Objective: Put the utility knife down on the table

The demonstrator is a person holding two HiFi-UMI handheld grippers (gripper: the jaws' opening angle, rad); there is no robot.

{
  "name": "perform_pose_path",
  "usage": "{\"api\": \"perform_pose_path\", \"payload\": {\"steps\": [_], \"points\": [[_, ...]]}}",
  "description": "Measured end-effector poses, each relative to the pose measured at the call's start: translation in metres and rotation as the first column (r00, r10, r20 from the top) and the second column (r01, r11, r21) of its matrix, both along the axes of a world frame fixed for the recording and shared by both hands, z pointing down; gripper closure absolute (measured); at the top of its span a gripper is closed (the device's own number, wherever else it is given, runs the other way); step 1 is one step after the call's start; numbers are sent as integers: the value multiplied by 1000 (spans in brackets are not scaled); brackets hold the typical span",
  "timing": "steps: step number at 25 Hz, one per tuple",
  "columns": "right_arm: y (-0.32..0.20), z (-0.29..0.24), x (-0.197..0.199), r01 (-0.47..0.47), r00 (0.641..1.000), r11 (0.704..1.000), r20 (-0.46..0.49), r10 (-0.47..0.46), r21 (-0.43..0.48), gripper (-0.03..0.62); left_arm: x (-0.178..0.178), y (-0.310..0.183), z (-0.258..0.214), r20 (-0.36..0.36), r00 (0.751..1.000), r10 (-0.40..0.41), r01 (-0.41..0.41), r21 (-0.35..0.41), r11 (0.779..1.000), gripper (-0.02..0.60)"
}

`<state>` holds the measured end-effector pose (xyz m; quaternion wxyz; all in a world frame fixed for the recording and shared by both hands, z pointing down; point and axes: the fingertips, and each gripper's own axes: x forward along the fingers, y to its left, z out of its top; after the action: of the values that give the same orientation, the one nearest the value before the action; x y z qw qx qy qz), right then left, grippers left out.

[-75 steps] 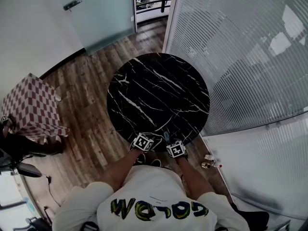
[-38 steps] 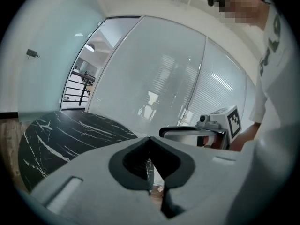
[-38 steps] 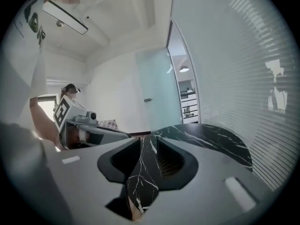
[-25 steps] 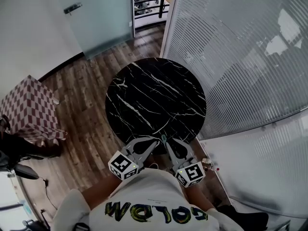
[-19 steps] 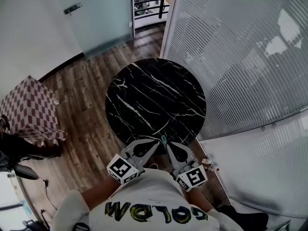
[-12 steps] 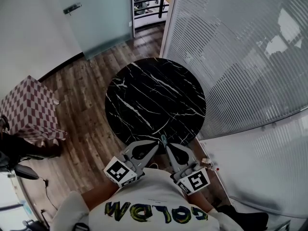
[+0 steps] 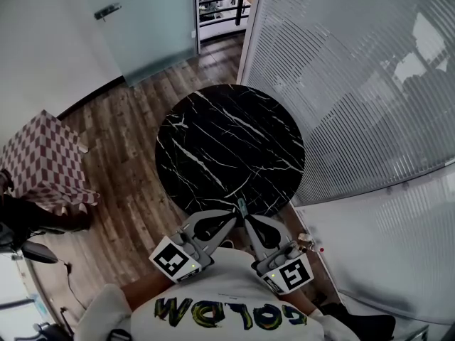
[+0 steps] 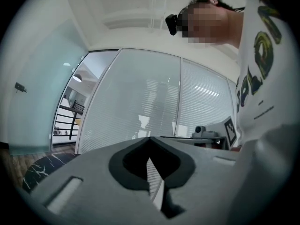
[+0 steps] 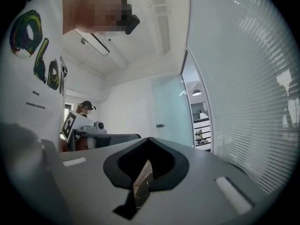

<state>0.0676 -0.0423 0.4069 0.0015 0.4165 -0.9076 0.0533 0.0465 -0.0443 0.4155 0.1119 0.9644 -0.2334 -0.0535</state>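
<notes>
Worktop (image 7: 227,141): one, round, black marble.
Utility knife (image 7: 242,205): one, teal, at the worktop's near rim, by both tips.
Claws: two; my left claw (image 7: 233,216) and my right claw (image 7: 247,217) each pressed together, empty.

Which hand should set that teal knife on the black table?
Probably right. The left tool and right tool, both shut, meet at the knife by the table, but its lower end seems to enter the right one.

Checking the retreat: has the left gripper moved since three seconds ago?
Yes. On the left gripper, the cube has shifted from the table's rim toward the shirt.
</notes>
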Motion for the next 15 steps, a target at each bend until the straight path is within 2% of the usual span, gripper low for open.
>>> {"api": "perform_pose_path", "payload": {"steps": [15], "points": [[0,3,4,-7,1000,1000,-2,7,-6,594,4,-2,7,30,1000,-7,7,-9,1000,581]]}}
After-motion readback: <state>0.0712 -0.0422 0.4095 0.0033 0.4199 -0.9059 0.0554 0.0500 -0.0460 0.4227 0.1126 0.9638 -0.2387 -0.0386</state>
